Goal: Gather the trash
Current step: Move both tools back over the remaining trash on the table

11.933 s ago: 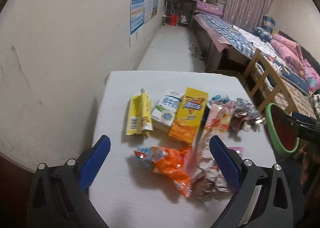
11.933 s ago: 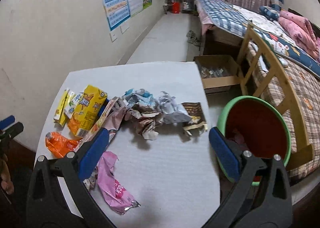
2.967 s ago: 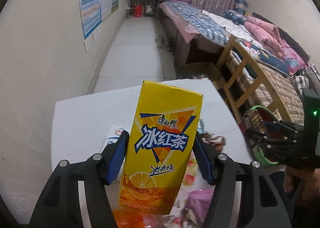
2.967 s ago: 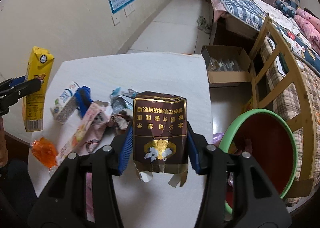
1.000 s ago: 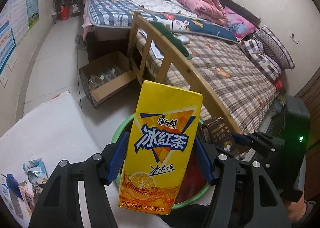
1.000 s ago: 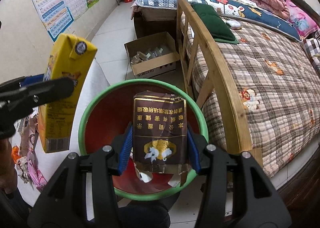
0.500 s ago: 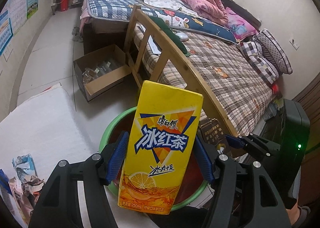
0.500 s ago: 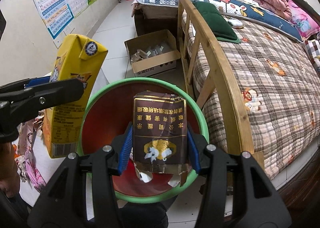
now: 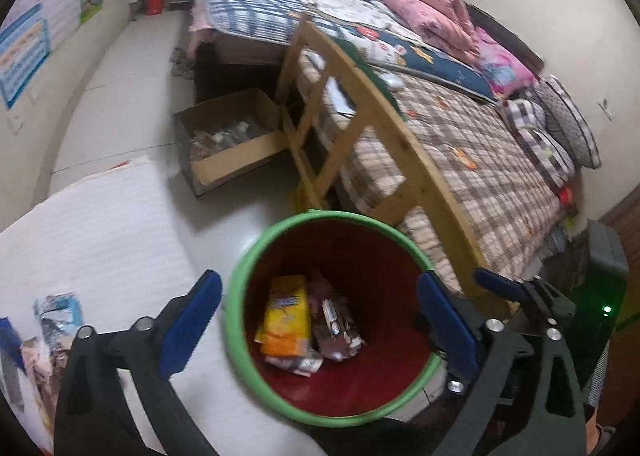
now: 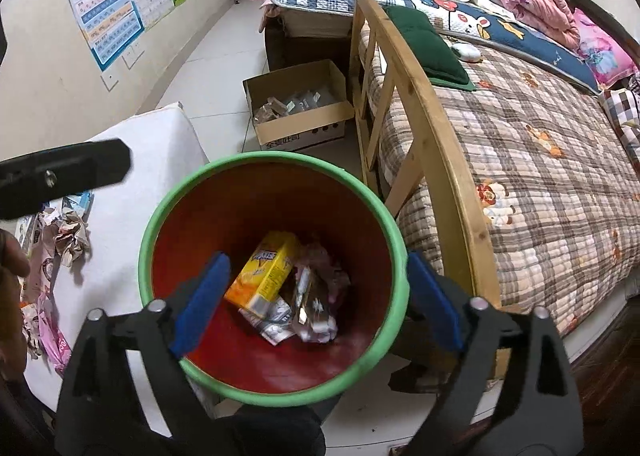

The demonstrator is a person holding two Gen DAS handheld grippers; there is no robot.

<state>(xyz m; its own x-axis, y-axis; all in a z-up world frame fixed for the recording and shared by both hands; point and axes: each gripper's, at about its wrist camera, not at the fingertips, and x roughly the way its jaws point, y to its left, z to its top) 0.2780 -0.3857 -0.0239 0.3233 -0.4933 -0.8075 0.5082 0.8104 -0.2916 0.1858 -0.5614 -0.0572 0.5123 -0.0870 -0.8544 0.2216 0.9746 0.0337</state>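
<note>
Both grippers hover over a red bin with a green rim [image 9: 240, 284] [image 10: 168, 200]. The yellow iced-tea carton [image 9: 286, 314] [image 10: 264, 274] lies on the bin's bottom. The brown cigarette pack [image 10: 310, 306] [image 9: 334, 322] rests beside it among crumpled wrappers. My left gripper [image 9: 320, 320] has its jaws opening wide, with nothing between the blue pads. My right gripper [image 10: 314, 306] is opening too and is empty. The right gripper also shows at the right edge of the left wrist view. More wrappers [image 9: 52, 320] [image 10: 68, 232] remain on the white table [image 9: 92, 224] [image 10: 148, 144].
A wooden bed frame [image 10: 420, 96] with a checked quilt stands right behind the bin. A cardboard box [image 10: 300, 112] sits on the tiled floor beyond it. A person's hand [image 10: 12, 260] shows at the left edge of the right wrist view.
Both grippers opened and let go: the yellow carton and the brown pack dropped from the jaws into the bin, where they now lie.
</note>
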